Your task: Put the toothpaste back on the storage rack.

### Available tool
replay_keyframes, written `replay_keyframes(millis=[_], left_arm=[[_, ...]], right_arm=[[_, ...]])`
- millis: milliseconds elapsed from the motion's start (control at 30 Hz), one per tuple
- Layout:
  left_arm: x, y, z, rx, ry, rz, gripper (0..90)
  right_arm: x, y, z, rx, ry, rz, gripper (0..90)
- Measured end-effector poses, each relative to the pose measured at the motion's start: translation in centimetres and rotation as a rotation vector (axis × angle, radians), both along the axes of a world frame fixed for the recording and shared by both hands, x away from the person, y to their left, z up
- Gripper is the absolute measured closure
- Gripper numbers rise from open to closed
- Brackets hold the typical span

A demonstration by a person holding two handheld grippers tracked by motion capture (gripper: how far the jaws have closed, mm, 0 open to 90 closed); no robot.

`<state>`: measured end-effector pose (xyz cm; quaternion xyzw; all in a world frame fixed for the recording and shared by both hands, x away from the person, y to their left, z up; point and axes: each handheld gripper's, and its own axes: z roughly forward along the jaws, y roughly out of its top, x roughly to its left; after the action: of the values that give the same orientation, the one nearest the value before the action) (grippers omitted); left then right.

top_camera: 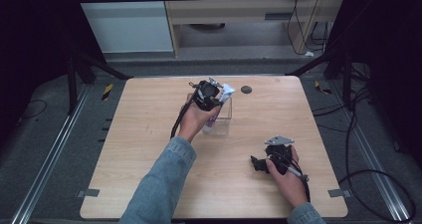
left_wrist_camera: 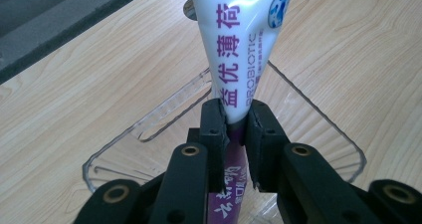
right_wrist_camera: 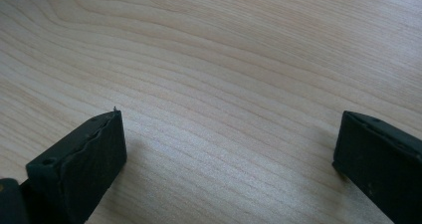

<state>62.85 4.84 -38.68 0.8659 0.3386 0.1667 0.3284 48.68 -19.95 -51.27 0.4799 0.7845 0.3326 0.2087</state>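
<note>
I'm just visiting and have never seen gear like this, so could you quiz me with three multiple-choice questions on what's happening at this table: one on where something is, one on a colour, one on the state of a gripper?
1. Where is the clear plastic container?
A. On the wooden table, toward its far middle
B. On the floor
C. At the near right corner

2. What colours is the tube?
A. Green and yellow
B. White with purple lettering
C. All black

3. How do the right gripper's jaws stand?
A. Shut on the tube
B. Shut on a pen
C. Wide apart with nothing between them

Answers:
1 A: the high view shows it standing on the tabletop, under the left gripper.
2 B: the left gripper view shows a white tube with purple print, pinched between that gripper's jaws.
3 C: the right gripper view shows bare wood between them.
</note>
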Motion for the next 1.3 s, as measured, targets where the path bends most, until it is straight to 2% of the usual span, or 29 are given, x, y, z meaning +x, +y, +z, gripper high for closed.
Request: replay_keyframes(millis=[200, 900, 1300], left_arm=[[0.22, -0.66, 0.26, 0.017, 0.004, -0.01, 80.0], [-0.05, -0.11, 0.4, -0.006, 0.002, 0.001, 83.2], [-0.23, -0.1, 0.36, -0.002, 0.0, 0.008, 82.4]], right_arm=[[0.0, 0.0, 0.0, 0.001, 0.0, 0.0, 0.4], [-0.01, 0.01, 0.0, 0.001, 0.001, -0.001, 0.4], [-0.01, 0.02, 0.0, 0.003, 0.001, -0.002, 0.4]])
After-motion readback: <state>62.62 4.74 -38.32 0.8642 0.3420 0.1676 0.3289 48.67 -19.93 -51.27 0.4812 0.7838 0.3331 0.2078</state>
